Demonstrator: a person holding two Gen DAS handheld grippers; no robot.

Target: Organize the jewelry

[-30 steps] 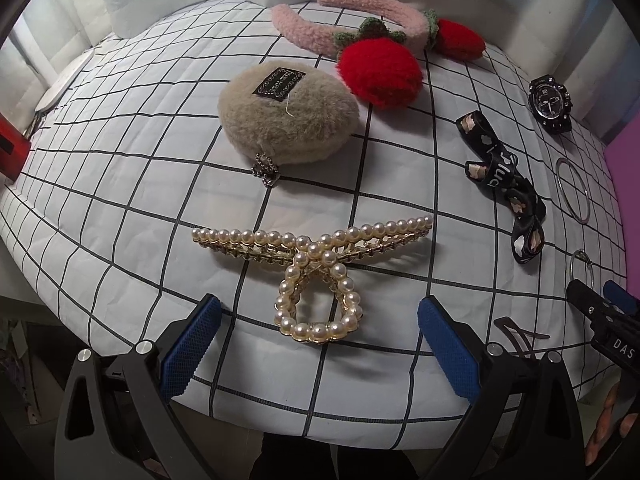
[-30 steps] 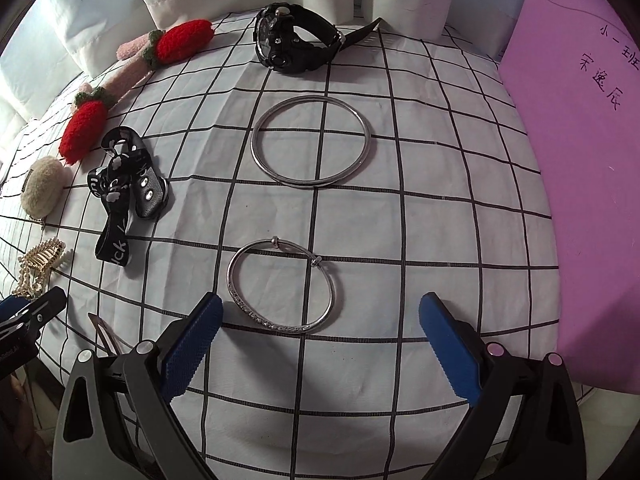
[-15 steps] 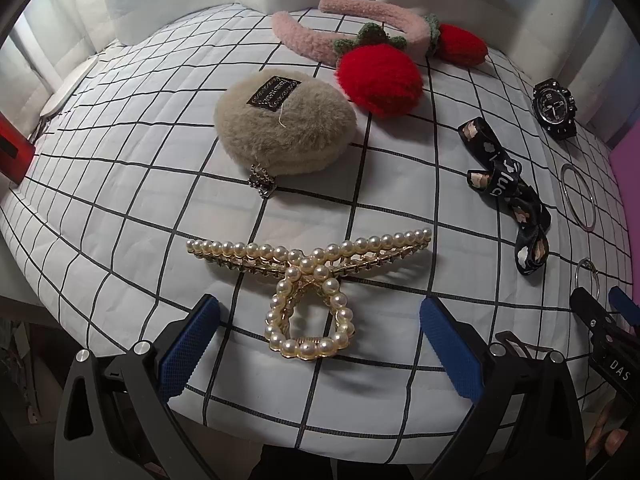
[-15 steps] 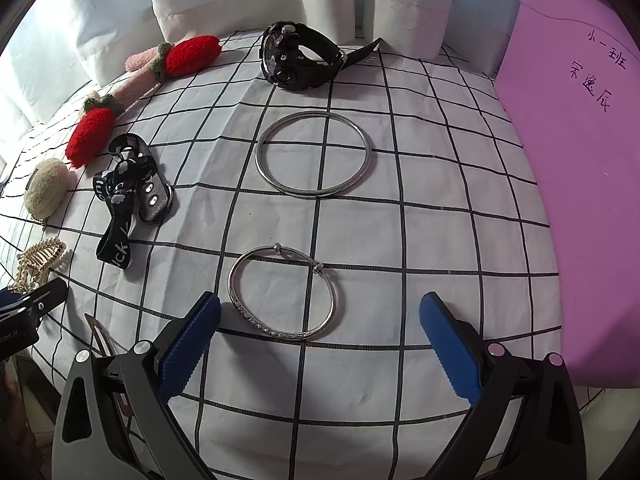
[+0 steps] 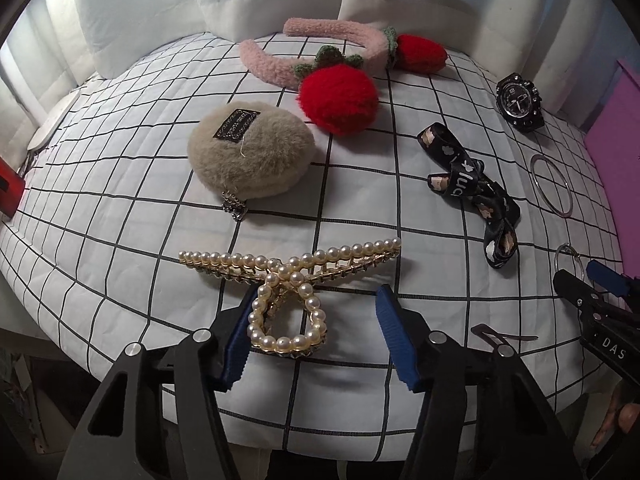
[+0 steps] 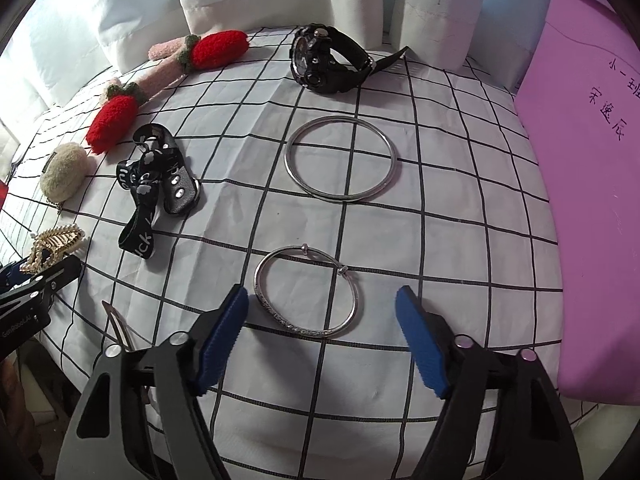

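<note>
A pearl hair claw lies on the checked cloth. My left gripper is open, its jaws on either side of the claw's pearl loop, the left pad touching or nearly touching it. My right gripper is open around the near edge of a small silver bangle. A larger silver ring lies beyond it, then a black watch. The claw also shows at the far left of the right wrist view.
A beige fluffy clip, a pink strawberry headband and a black printed strap lie on the cloth. A thin hairpin lies near the front edge. A purple board borders the right side. White cushions stand behind.
My left gripper has moved forward and its jaws have narrowed around the pearl loop. My right gripper has moved forward over the small bangle and narrowed a little.
</note>
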